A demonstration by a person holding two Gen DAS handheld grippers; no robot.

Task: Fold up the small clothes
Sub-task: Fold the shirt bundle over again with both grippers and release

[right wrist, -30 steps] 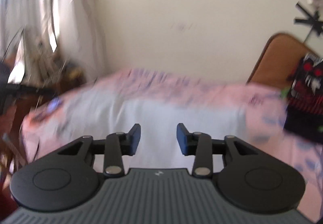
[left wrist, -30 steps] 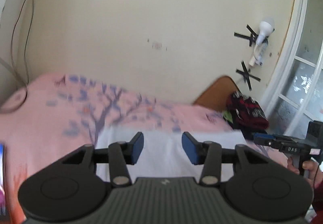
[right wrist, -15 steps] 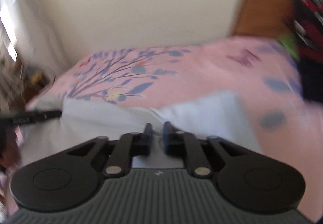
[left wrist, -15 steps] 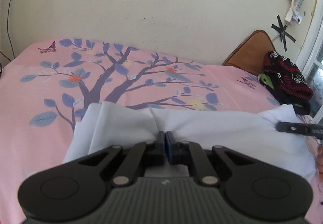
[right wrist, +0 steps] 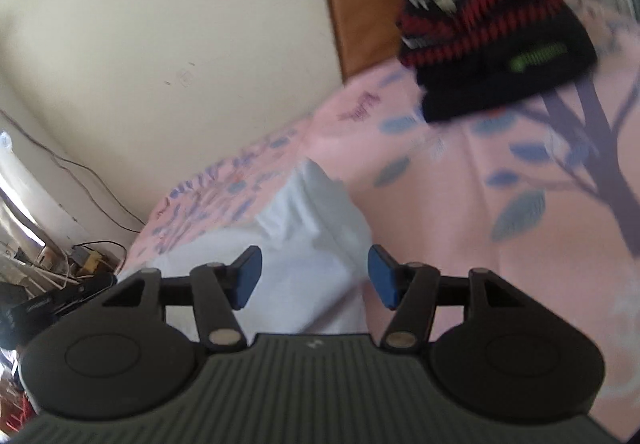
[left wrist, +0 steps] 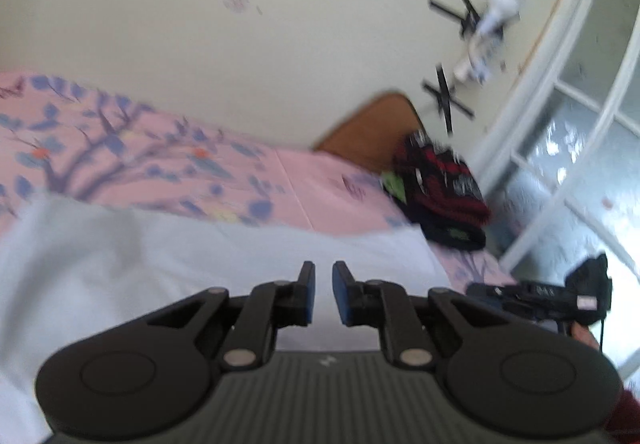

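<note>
A white garment [left wrist: 168,260] lies on the pink bed sheet [left wrist: 320,180]; it also shows in the right wrist view [right wrist: 312,228]. My left gripper [left wrist: 323,290] is above the garment with a narrow gap between its blue pads, holding nothing. My right gripper [right wrist: 315,276] is wide open over the garment's right end, holding nothing. The right gripper also shows in the left wrist view [left wrist: 536,300] at the bed's right edge.
A black and red knitted hat [left wrist: 440,188] lies at the bed's far right corner; it also shows in the right wrist view [right wrist: 488,24]. A brown headboard [left wrist: 372,128] stands behind it. A window [left wrist: 580,164] is to the right. Cables and clutter [right wrist: 60,268] sit left of the bed.
Both grippers were shut on the white garment half a second ago. Both have let go: the left is open a little, the right wide. Both views have shifted.
</note>
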